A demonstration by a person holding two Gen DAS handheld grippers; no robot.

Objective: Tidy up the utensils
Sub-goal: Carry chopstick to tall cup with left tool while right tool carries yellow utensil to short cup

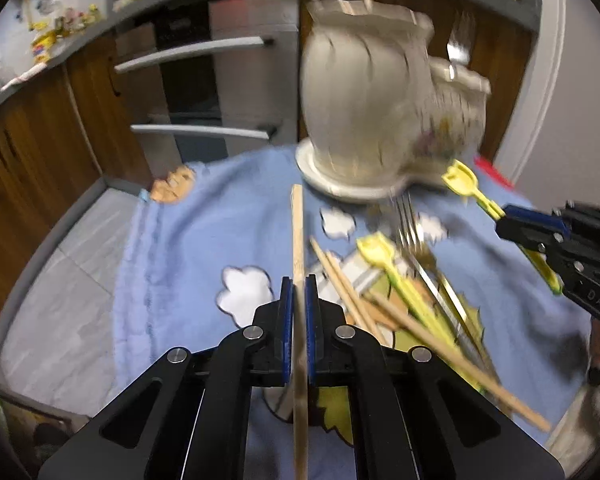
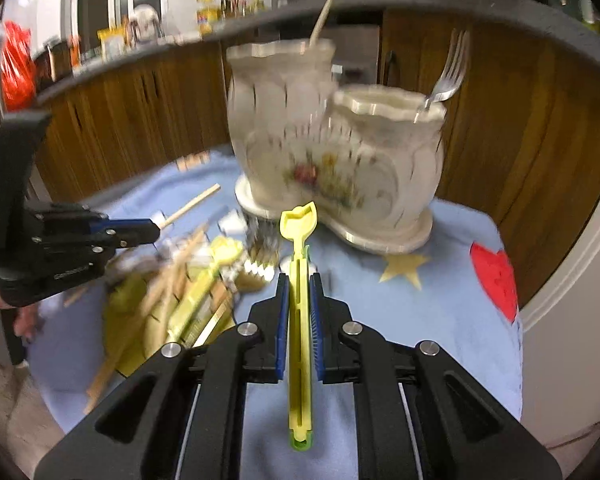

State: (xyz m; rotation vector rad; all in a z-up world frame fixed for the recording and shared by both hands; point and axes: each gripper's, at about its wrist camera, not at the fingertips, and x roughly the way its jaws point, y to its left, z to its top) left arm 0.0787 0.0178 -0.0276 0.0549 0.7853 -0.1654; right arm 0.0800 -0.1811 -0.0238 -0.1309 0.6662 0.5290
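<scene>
My left gripper [image 1: 299,285] is shut on a flat wooden stick [image 1: 298,236] that points toward the white ceramic two-pot utensil holder [image 1: 364,92]. My right gripper [image 2: 299,280] is shut on a yellow plastic utensil [image 2: 299,224], its shaped head just in front of the holder [image 2: 332,148]. The right gripper [image 1: 504,218] also shows at the right of the left wrist view, with the yellow utensil [image 1: 462,178] sticking out. A wooden stick [image 2: 321,20] stands in the tall pot, a metal fork [image 2: 448,76] in the low pot. A pile of sticks, forks and yellow utensils [image 1: 412,292] lies on the cloth.
A blue patterned cloth [image 1: 188,248] covers the small table. Wooden cabinets [image 2: 140,120] and an oven with bar handles [image 1: 196,52] stand behind it. Grey floor tiles [image 1: 64,280] lie left of the table. The left gripper [image 2: 152,226] sits at the left of the right wrist view.
</scene>
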